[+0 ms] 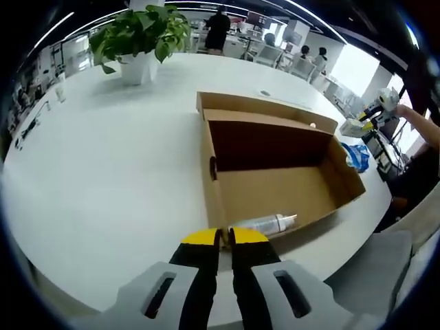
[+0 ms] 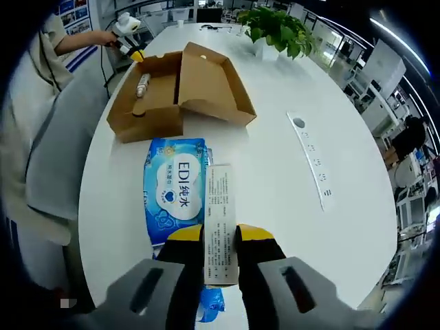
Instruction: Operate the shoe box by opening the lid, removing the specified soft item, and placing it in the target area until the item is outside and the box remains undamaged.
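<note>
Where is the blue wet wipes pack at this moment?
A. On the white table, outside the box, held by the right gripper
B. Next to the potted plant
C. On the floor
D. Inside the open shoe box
A: the wipes pack lies on the table in front of the open shoe box, with the right gripper closed on its white label flap.

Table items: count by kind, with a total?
Shoe box: 1
Bottle inside the box: 1
Blue wet-wipe pack: 1
Potted plant: 1
Power strip: 1
Total: 5
</note>
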The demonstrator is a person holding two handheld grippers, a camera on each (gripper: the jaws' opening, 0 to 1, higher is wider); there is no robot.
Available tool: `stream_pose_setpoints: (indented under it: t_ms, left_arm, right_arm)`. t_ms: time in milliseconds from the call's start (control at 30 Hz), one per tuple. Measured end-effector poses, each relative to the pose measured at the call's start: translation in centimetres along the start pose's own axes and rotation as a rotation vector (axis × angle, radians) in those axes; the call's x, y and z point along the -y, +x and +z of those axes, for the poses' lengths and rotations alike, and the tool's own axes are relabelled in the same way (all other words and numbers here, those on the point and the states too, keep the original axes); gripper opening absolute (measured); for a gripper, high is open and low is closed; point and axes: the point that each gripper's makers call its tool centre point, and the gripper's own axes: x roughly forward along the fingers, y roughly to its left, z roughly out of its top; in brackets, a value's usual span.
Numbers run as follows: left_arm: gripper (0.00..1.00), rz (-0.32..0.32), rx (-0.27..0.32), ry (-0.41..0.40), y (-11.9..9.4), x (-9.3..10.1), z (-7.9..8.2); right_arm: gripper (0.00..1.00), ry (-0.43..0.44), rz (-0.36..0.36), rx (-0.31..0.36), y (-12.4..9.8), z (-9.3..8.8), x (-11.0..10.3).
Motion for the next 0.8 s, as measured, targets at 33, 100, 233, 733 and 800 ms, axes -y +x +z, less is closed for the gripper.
stream_pose_setpoints:
  t_ms: [33,100,233,733,800]
  left_arm:
    - [0.03,0.001,-0.001,0.000,0.0,0.0,0.0]
    - [0.03,0.002,-0.003,0.008,0.0,0.0,0.0]
    - [0.03,0.003,-0.004,0.006,0.0,0.0,0.0]
    - [0.03,0.008,-0.025,0.018,0.2,-0.1,0.0]
    - [0.03,0.008,-0.029,0.019,0.2,-0.1,0.0]
  right_arm:
    - [0.15,0.000,-0.001,-0.005,0.1,-0.3,0.1]
    - [0.15,0.003,0.001,-0.018,0.3,-0.9,0.2]
    - [0.15,0.002,0.007,-0.047,0.8,-2.3,0.4]
    - [0.15,-0.023,0.013,-0.142,2.4,-7.0,1.5]
    - [0.15,-0.034,0.009,-0.153,2.3,-7.5,1.7]
